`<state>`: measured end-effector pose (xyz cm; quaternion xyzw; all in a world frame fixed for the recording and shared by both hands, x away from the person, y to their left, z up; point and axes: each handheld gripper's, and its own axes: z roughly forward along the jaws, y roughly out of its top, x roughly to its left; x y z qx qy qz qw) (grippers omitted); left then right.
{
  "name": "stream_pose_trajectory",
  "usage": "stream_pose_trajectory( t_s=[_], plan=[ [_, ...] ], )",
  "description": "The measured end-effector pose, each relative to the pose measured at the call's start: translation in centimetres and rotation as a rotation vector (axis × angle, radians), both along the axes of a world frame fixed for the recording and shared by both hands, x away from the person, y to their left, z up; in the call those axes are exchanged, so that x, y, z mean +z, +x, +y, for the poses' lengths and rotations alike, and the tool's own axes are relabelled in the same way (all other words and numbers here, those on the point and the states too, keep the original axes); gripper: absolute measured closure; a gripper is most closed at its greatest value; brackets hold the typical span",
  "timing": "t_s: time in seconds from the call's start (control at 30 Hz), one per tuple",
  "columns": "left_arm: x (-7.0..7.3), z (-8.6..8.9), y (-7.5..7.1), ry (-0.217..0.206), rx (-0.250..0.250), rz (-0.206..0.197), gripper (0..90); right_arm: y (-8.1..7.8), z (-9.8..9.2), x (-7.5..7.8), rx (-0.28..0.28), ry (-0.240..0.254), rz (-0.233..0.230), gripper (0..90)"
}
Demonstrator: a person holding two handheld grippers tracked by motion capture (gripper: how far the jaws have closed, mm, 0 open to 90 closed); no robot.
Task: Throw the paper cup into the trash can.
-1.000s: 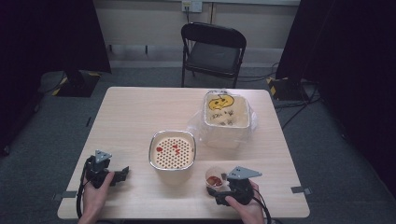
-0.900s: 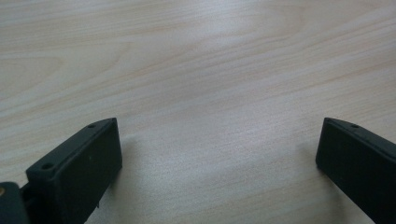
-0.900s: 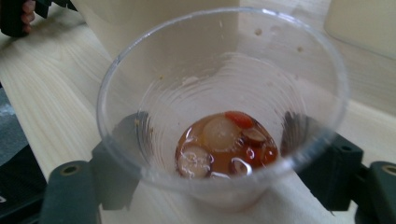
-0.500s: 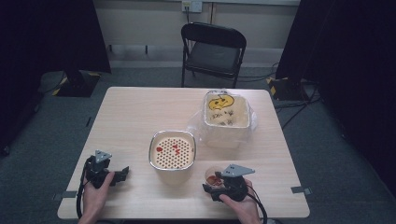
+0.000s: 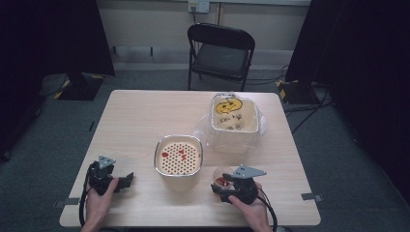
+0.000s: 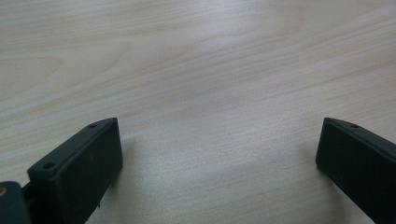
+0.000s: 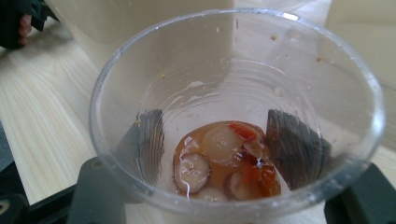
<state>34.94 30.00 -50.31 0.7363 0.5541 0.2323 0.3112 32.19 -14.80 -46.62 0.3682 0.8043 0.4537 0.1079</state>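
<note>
The right claw (image 7: 215,140) clasps a clear plastic cup (image 7: 233,93) (syrupy red and pale bits inside).

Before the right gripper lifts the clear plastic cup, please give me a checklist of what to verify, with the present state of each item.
1. Jaws of the right gripper on both sides of the clear plastic cup: ok. They have just been closing, and both pads show dark through the cup wall.
2. Grip firm enough to lift: cannot tell.
3. Cup upright, food pieces and liquid at the bottom: ok.
4. Perforated strainer is beside the cup, uncovered: ok.
5. Left gripper open, holding nothing, resting on the table away from the cup: ok.
6. Lined container stands behind, out of the short path: ok.
</note>
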Motion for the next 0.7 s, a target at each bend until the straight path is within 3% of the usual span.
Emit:
stream_pose_trajectory(
  t_s=[0.33, 0.5, 0.7],
  plan=[
    [0.0, 0.0, 0.0, 0.0, -0.001, -0.001, 0.2, 0.7, -0.4, 2.1, -0.035, 0.045, -0.037, 37.8],
    [0.0, 0.0, 0.0, 0.0, -0.002, 0.0, 0.2, 1.2, -0.8, 4.3, -0.065, 0.06, -0.06, 38.2],
    [0.0, 0.0, 0.0, 0.0, -0.002, -0.001, 0.2, 1.8, -0.6, 6.5, -0.063, 0.076, -0.091, 38.6]
  ],
)
